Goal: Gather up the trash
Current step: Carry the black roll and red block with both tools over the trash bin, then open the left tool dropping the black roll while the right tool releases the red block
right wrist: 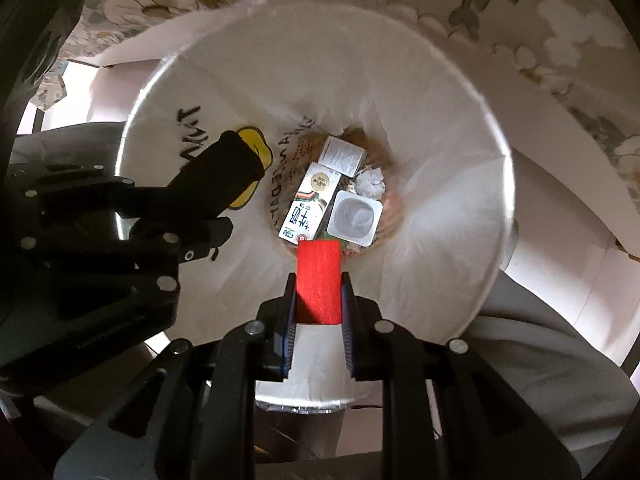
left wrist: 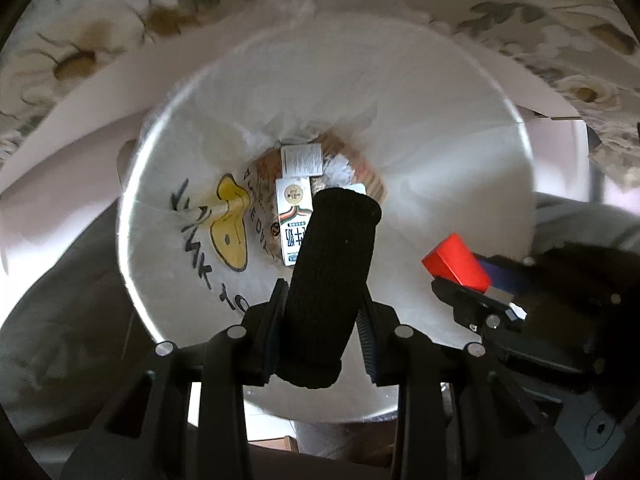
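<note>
From the left wrist view, the left claw (left wrist: 320,300) is closed on a black fabric roll (left wrist: 332,280), perhaps a rolled sock, though the dark knit gives little detail. The roll hangs over the mouth of the bin (left wrist: 132,184), which is lined with a white bag (left wrist: 440,152) printed with a yellow mark and black lettering. At the bottom lie a milk carton (left wrist: 292,220) and a labelled packet (left wrist: 302,160). The right claw (left wrist: 472,292) enters at the side, gripping a red block (left wrist: 456,260) just inside the rim.

From the right wrist view, the red block (right wrist: 319,280) sits clamped between the closed jaws of the right claw (right wrist: 319,292), poised over the carton (right wrist: 308,208) and a square plastic tub (right wrist: 354,218) at the bottom. The left claw (right wrist: 208,196) holds its roll (right wrist: 224,172) near the bin's far wall.

The risks, as I judge them: the two claws are close together over one opening, so releasing both at once could make them knock. The roll hangs near the wall and may snag the thin bag, dragging it off the rim. The hard block could bounce off the tub.
</note>
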Tool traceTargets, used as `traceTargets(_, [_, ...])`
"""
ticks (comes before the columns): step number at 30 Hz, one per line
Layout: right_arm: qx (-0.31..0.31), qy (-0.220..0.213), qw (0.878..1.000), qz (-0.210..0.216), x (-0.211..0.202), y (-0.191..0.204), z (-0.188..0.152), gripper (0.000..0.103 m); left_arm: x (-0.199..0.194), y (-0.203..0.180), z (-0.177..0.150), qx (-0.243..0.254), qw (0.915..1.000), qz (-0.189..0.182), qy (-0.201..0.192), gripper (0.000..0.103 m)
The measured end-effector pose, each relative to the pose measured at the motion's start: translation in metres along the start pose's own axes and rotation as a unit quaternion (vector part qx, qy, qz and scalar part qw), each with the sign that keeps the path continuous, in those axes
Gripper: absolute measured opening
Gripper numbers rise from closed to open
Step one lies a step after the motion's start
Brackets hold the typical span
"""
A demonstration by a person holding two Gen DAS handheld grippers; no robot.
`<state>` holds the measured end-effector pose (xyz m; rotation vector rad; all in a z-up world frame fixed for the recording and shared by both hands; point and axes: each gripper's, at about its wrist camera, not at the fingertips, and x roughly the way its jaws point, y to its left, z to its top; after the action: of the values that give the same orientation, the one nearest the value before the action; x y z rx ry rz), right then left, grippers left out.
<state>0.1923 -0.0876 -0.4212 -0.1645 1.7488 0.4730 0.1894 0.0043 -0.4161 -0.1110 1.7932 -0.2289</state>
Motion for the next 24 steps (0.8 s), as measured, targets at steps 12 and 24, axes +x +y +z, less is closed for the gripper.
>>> traceTargets(12, [0.006, 0.019, 1.0, -0.002, 0.025, -0.004, 0.009, 0.022, 0.034, 0.005, 0.019, -0.017, 0.9994, -0.004, 0.031, 0.036])
traceTargets(24, [0.015, 0.004, 1.0, -0.001, 0.016, -0.01, 0.009, 0.028, 0.033, 0.008, 0.02, -0.032, 0.999, -0.012, 0.027, 0.051])
